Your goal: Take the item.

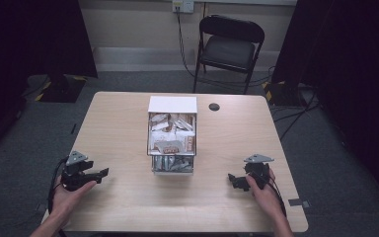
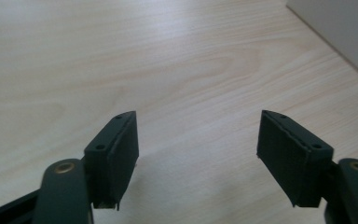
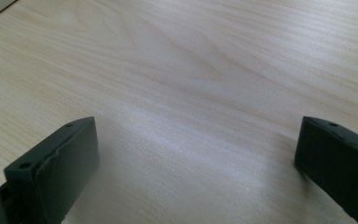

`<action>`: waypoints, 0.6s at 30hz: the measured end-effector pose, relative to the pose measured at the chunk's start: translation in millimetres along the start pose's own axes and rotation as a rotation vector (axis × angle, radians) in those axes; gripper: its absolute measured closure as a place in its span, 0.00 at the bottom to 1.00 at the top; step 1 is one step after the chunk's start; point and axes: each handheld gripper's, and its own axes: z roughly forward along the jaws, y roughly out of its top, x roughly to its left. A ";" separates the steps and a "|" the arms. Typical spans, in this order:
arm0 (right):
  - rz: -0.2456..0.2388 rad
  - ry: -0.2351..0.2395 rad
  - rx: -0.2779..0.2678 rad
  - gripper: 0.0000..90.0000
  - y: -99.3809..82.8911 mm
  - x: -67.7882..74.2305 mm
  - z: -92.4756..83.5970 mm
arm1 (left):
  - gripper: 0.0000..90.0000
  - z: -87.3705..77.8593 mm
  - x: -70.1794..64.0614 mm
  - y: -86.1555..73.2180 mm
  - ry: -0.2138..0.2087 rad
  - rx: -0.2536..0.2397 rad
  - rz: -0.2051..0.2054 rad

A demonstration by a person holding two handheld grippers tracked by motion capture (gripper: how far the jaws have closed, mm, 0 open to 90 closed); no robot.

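Observation:
A small two-tier box stuffed with white and brown packets stands at the middle of the wooden table, with a white flap at its back. My left gripper rests on the table to the box's left, pointing toward it. In the left gripper view the left gripper is open, with bare wood between the jaws. My right gripper lies to the box's right, also pointing inward. In the right gripper view the right gripper stands wide open over bare wood.
A black round grommet sits in the table behind the box. A black folding chair stands beyond the far edge, with cables on the floor. The box's pale side fills the upper right corner of the left gripper view.

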 end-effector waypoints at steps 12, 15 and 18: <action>0.000 0.000 0.000 0.00 0.0 0.0 0.0 | 0.40 -20.0 -13.0 12.7 -0.070 -0.103 0.073; 0.000 0.000 0.000 0.00 0.0 0.0 0.0 | 0.43 -26.4 -17.0 15.7 -0.097 -0.132 0.088; 0.000 0.000 0.000 0.00 0.0 0.0 0.0 | 0.44 -29.6 -20.5 18.3 -0.109 -0.130 0.080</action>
